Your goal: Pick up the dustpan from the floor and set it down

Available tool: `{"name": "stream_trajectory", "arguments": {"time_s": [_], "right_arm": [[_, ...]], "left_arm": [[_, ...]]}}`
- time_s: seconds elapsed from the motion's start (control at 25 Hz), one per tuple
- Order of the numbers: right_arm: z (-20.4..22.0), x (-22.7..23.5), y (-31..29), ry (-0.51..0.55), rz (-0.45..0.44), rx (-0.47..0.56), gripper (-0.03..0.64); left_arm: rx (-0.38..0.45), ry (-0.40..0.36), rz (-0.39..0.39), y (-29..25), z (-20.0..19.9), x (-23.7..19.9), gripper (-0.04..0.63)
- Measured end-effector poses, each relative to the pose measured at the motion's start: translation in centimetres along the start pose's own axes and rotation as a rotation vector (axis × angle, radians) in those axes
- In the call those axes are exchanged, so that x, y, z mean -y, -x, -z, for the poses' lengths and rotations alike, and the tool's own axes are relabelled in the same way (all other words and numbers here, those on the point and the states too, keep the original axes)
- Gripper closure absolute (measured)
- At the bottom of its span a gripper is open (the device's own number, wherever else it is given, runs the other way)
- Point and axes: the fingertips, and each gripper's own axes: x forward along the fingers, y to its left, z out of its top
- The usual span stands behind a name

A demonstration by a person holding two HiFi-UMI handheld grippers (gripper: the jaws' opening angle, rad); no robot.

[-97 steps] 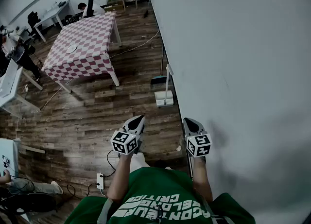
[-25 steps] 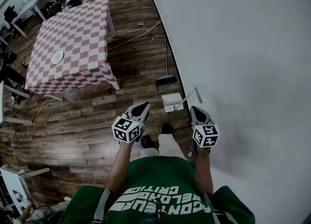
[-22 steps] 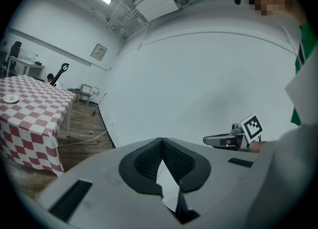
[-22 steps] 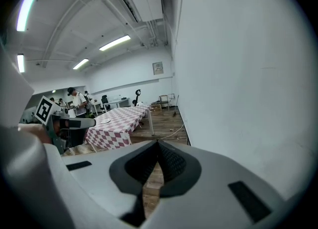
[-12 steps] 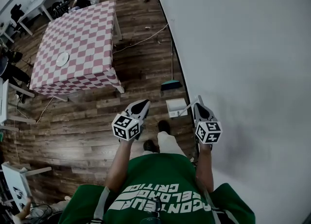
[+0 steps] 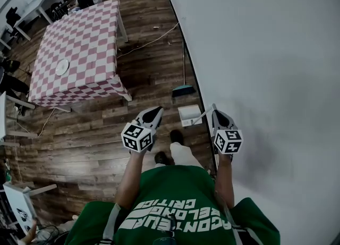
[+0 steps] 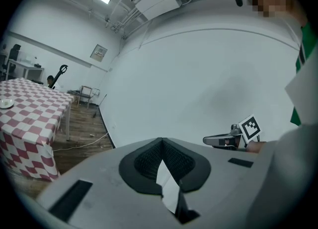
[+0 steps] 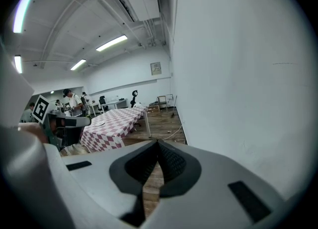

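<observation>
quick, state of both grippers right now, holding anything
Left gripper: closed, jaws together, holding nothing.
Right gripper: closed, jaws together, holding nothing.

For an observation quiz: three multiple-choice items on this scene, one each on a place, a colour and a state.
1. The dustpan is: A on a shelf; B on the floor by the wall; C on a hook.
2. The tablecloth's checks are white and: A blue; B pink; C green.
3. The right gripper's jaws are: A wide apart; B closed on a cloth; C together, empty.
B: it lies on the floor by the wall. B: pink and white squares. C: tips meet, nothing between.
</observation>
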Motion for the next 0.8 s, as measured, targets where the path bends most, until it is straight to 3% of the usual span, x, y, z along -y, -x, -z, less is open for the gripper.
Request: {"name": "stream_trajectory", "arguments": {"time_s": [0.52, 0.8], "right_arm": [[1.5, 3.9, -0.7, -0.037, 0.052, -0.042, 0.609], [5.0, 7.5, -3.5, 0.036, 0.110, -0.190, 0.607]], "left_arm": [[-0.032, 0.005, 0.027, -3.1, 0.3, 0.5, 0.592], [-0.060, 0.012, 0.033, -4.6, 1.0, 1.1, 0.592]]}}
